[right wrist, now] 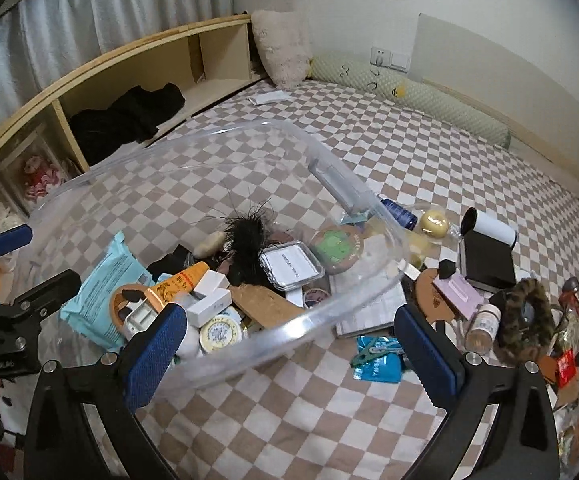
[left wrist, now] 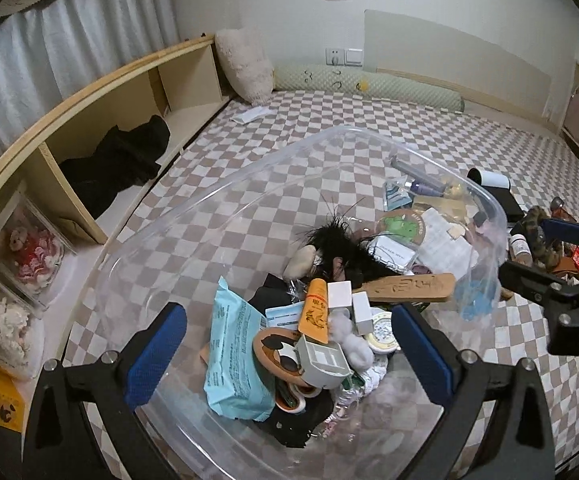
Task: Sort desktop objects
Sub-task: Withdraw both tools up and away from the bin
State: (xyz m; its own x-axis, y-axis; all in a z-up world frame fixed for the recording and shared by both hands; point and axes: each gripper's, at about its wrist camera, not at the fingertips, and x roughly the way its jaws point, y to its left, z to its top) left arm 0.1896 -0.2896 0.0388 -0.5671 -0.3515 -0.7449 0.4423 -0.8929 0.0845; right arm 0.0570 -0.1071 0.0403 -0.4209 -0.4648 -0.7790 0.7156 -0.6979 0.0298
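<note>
Left wrist view: clear plastic bin (left wrist: 161, 236) on the checkered bedsheet (left wrist: 289, 120) — left gripper (left wrist: 289, 344) spread wide, empty, over the bin's near wall. Inside: a teal pouch (left wrist: 235, 356) and an orange tube (left wrist: 315, 312).

Right wrist view: right gripper (right wrist: 289, 344) wide open, empty — the bin's curved rim (right wrist: 289, 328) crosses between its fingers; fuzzy brown scrunchie (right wrist: 525, 320) lies right of the bin.

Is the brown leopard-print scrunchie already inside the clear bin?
No. In the right wrist view the leopard-print scrunchie lies on the checkered bedsheet, outside the clear bin.

Brown-and-white checked bedsheet (right wrist: 289, 420), light blue packet (left wrist: 235, 354), orange tube (left wrist: 316, 311), black feathers (right wrist: 247, 236)
</note>
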